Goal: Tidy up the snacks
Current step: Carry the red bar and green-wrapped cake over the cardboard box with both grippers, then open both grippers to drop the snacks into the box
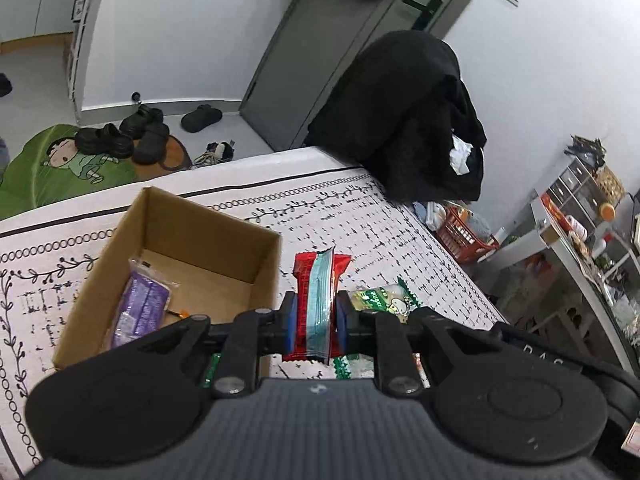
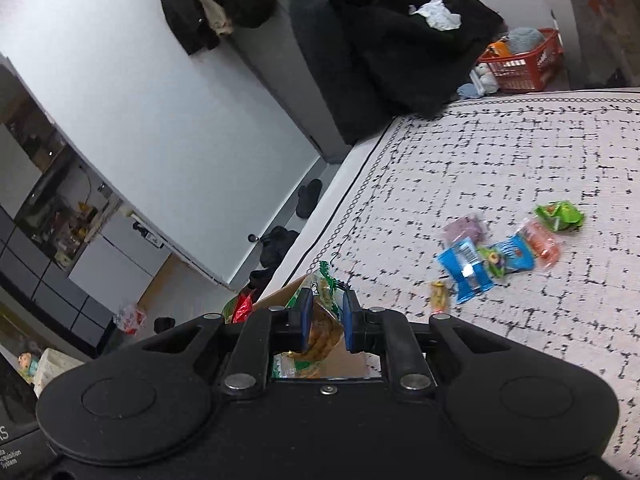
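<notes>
My left gripper [image 1: 316, 322] is shut on a red and light-blue snack packet [image 1: 318, 304], held upright just right of an open cardboard box [image 1: 224, 216]. A purple snack packet [image 1: 138, 308] lies inside the box at its left. A green and white packet [image 1: 380, 300] lies on the bed beside the right finger. In the right wrist view, my right gripper [image 2: 325, 320] is shut on a green and white packet of brown snacks [image 2: 322, 320], above the cardboard box [image 2: 344, 362]. Several loose packets, among them a blue one [image 2: 466, 270], a green one [image 2: 560, 216] and an orange one [image 2: 540, 242], lie scattered on the bedspread.
The white patterned bedspread [image 1: 360, 216] ends at an edge to the far left, with dark shoes [image 1: 120, 136] on a green mat below. A black pile of clothes [image 1: 408, 112] sits at the bed's far corner. A red basket [image 2: 524, 60] stands on the floor beyond it.
</notes>
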The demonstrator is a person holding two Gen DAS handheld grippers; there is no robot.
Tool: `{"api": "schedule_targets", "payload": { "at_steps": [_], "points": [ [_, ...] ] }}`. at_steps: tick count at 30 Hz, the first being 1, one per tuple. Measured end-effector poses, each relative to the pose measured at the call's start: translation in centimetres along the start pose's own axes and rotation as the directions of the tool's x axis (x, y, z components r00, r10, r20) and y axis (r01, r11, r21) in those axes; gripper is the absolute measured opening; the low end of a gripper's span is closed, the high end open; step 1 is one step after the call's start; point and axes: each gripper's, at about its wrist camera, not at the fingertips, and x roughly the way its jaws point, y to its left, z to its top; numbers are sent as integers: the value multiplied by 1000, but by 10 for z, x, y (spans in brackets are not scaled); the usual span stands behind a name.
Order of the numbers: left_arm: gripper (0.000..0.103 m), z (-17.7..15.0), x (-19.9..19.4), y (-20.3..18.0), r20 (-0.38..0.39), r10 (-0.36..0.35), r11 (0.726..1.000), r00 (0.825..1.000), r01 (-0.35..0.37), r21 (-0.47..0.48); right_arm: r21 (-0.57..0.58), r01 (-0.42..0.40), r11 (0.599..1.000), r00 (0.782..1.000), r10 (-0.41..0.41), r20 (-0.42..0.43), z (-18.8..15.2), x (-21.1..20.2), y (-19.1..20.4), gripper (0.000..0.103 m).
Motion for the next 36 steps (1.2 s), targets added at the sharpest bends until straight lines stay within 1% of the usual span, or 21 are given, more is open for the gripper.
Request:
{"api": "schedule_targets", "payload": {
  "at_steps": [6, 10, 13, 15, 17, 19, 21, 22, 24, 26, 27, 28, 31, 34, 36],
  "points": [
    [19, 7, -2, 24, 1, 18, 999, 1000, -18, -50, -34, 2, 999, 1000, -2, -12, -11, 14, 24, 16],
    [19, 9, 4, 43, -26, 41, 995, 999, -43, -91, -43, 14, 999, 1000, -15, -28, -18, 28, 34, 16],
    [19, 11, 7, 56, -47, 45, 991, 998, -50, -121, -46, 30, 998, 999, -31, -39, -23, 37, 39, 16],
    [19, 12, 7, 63, -50, 46, 989, 998, -53, -141, -63, 37, 997, 998, -40, -42, -26, 41, 45, 16],
    [19, 12, 8, 68, -51, 62, 986, 997, -70, -154, -78, 41, 996, 998, -44, -40, -28, 44, 51, 16],
    [22, 13, 11, 72, -59, 80, 982, 995, -89, -166, -90, 45, 995, 998, -49, -44, -30, 48, 56, 16],
    [22, 14, 13, 78, -73, 88, 976, 993, -101, -193, -101, 51, 994, 997, -56, -49, -32, 52, 59, 16],
    [25, 15, 14, 81, -77, 87, 973, 993, -102, -206, -99, 54, 994, 997, -59, -52, -32, 54, 59, 17],
    [36, 16, 13, 85, -77, 93, 968, 993, -108, -225, -94, 56, 994, 996, -61, -60, -34, 57, 60, 20],
    [54, 18, 12, 88, -75, 102, 965, 992, -117, -235, -98, 59, 993, 996, -65, -64, -35, 58, 61, 21],
    [57, 19, 11, 89, -72, 105, 964, 992, -120, -236, -102, 66, 993, 996, -72, -61, -36, 58, 62, 21],
    [60, 19, 11, 89, -69, 107, 964, 992, -121, -236, -104, 69, 992, 995, -76, -60, -36, 58, 62, 27],
    [69, 19, 10, 88, -65, 118, 961, 991, -130, -242, -100, 77, 992, 995, -83, -54, -34, 52, 61, 35],
    [73, 19, 10, 84, -72, 118, 963, 990, -132, -235, -100, 94, 990, 995, -98, -33, -30, 42, 57, 52],
    [79, 19, 9, 79, -70, 111, 967, 991, -124, -222, -105, 109, 988, 994, -111, -15, -27, 33, 52, 53]
  ]
}}
